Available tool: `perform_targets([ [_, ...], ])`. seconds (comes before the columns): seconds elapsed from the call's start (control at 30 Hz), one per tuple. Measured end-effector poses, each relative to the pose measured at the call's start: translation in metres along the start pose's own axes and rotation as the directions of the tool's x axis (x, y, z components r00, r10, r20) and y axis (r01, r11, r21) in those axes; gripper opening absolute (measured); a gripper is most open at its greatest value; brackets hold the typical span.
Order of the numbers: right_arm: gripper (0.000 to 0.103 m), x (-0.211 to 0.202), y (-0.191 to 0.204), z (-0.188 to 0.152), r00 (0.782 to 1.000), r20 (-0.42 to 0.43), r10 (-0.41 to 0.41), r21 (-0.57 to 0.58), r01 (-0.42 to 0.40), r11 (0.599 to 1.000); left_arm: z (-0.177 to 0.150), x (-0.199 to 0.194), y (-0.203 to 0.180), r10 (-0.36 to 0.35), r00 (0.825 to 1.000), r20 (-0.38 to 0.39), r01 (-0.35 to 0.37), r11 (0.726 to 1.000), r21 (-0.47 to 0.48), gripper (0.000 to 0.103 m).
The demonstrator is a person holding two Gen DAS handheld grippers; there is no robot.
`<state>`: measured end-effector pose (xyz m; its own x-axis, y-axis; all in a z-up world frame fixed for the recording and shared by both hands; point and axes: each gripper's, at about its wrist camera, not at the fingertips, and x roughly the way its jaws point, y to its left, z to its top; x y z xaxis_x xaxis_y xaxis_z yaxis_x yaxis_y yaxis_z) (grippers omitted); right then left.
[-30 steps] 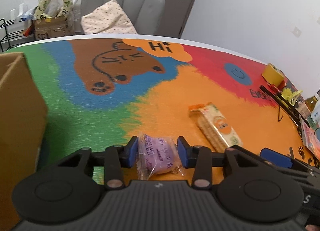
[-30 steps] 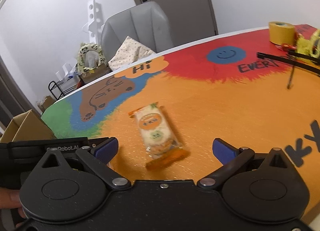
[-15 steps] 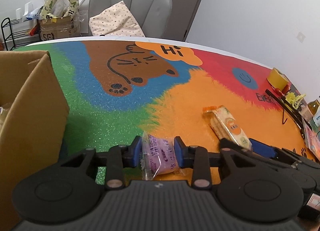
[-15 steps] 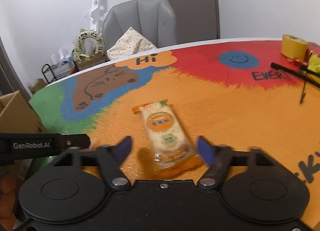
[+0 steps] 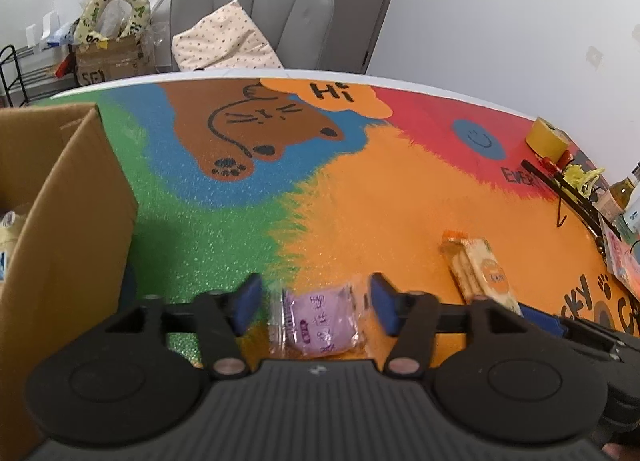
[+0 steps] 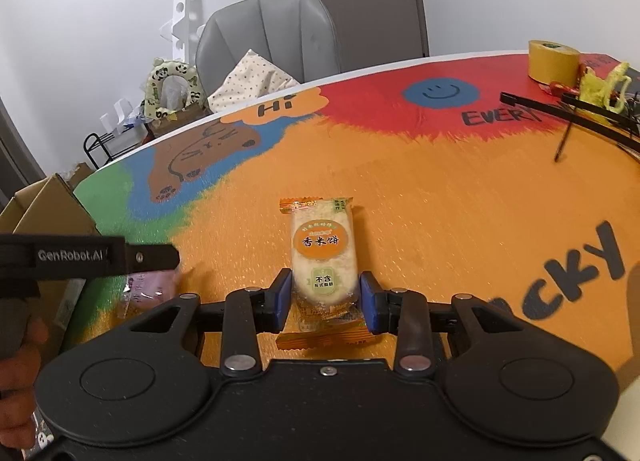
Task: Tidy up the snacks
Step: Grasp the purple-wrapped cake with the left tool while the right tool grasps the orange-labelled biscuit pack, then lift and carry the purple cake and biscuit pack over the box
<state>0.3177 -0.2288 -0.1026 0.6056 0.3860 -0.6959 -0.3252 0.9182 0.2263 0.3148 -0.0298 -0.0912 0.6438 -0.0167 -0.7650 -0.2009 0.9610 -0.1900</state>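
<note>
Right gripper [image 6: 324, 297] fingers closing on the rice cracker packet [image 6: 324, 257], gripping its near end on the orange tabletop [image 6: 460, 201]. Light, crinkly film; brittle contents, so squeeze gently. Left gripper [image 5: 312, 303] fingers opening around the purple snack packet [image 5: 318, 321]; cardboard box [image 5: 68, 213] at nine o'clock.

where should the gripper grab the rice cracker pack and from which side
Grip the rice cracker pack across its narrow width at the near, lower end, coming from the near side along its length. It lies flat, long axis pointing away, so the long edges face the pads. The right gripper is closing there now, pads at both edges.
</note>
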Motion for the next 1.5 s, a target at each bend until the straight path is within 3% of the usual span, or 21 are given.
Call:
perform_targets([
  [0.07, 0.041, 0.000, 0.002, 0.001, 1.000, 0.002, -0.006, -0.017, 0.006, 1.000, 0.000, 0.000, -0.004, 0.008, 1.000, 0.010, -0.008, 1.000, 0.011, 0.073],
  [0.43, 0.052, 0.007, 0.015, -0.003, 0.998, 0.017, -0.053, -0.101, 0.054, 0.993, -0.014, 0.011, -0.017, 0.101, 0.995, -0.025, -0.099, 0.991, 0.088, 0.073],
  [0.47, 0.051, 0.007, 0.015, -0.004, 0.998, 0.021, -0.056, -0.102, 0.058, 0.993, -0.015, 0.011, -0.016, 0.104, 0.994, -0.019, -0.102, 0.991, 0.090, 0.073],
  [0.53, 0.034, 0.006, 0.015, -0.004, 0.996, 0.029, -0.085, -0.115, 0.088, 0.989, -0.017, 0.011, -0.015, 0.114, 0.993, -0.010, -0.113, 0.989, 0.093, 0.072],
  [0.67, 0.033, 0.002, 0.012, -0.003, 0.998, 0.025, -0.053, -0.076, 0.054, 0.996, -0.020, 0.007, -0.015, 0.136, 0.991, 0.006, -0.135, 0.984, 0.116, 0.051],
  [0.83, 0.033, -0.012, 0.014, -0.005, 0.998, 0.060, -0.037, -0.053, 0.040, 0.998, -0.021, -0.006, -0.014, 0.109, 0.994, 0.022, -0.111, 0.985, 0.131, 0.038],
  [1.07, 0.033, -0.035, 0.022, -0.004, 0.994, 0.104, -0.031, -0.037, 0.035, 0.999, -0.029, -0.027, -0.009, 0.053, 0.998, 0.029, -0.056, 0.992, 0.115, 0.037],
  [1.5, 0.033, -0.071, 0.055, 0.001, 0.984, 0.180, 0.007, -0.050, 0.002, 0.999, -0.023, -0.086, 0.011, 0.013, 0.992, 0.126, -0.024, 0.996, 0.086, 0.037],
])
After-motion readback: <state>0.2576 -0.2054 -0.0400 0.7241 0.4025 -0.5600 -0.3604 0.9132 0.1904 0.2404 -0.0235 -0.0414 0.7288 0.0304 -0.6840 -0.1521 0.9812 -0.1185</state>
